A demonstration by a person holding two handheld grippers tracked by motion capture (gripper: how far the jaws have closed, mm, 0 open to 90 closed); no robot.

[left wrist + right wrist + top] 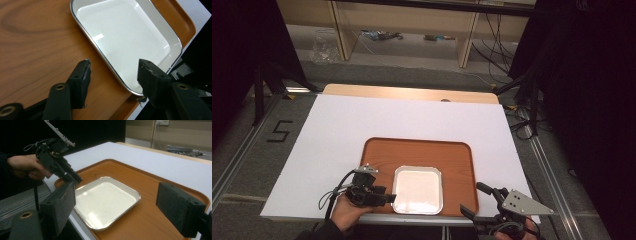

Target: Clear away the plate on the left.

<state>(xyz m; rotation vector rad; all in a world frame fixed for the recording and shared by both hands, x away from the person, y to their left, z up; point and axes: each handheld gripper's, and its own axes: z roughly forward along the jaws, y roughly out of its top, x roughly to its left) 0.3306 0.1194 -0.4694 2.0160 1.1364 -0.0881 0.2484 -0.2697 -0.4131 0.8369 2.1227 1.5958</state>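
I note one white rectangular dish (417, 189), shallow, with rounded corners and a thin metallic rim. It is empty and lies flat, right way up, on the wooden tray (457, 160), in the near middle of it, close to the near edge. Its glossy floor catches light.

In the right gripper view, the right gripper (115, 207) holds its two black jaws wide apart above a white rectangular dish (106, 201) lying on a brown wooden tray (150, 185). The tray sits on a white table (160, 163). Beyond the dish's far edge, a hand (23, 166) holds the left gripper (72, 178), tilted down at the dish's rim
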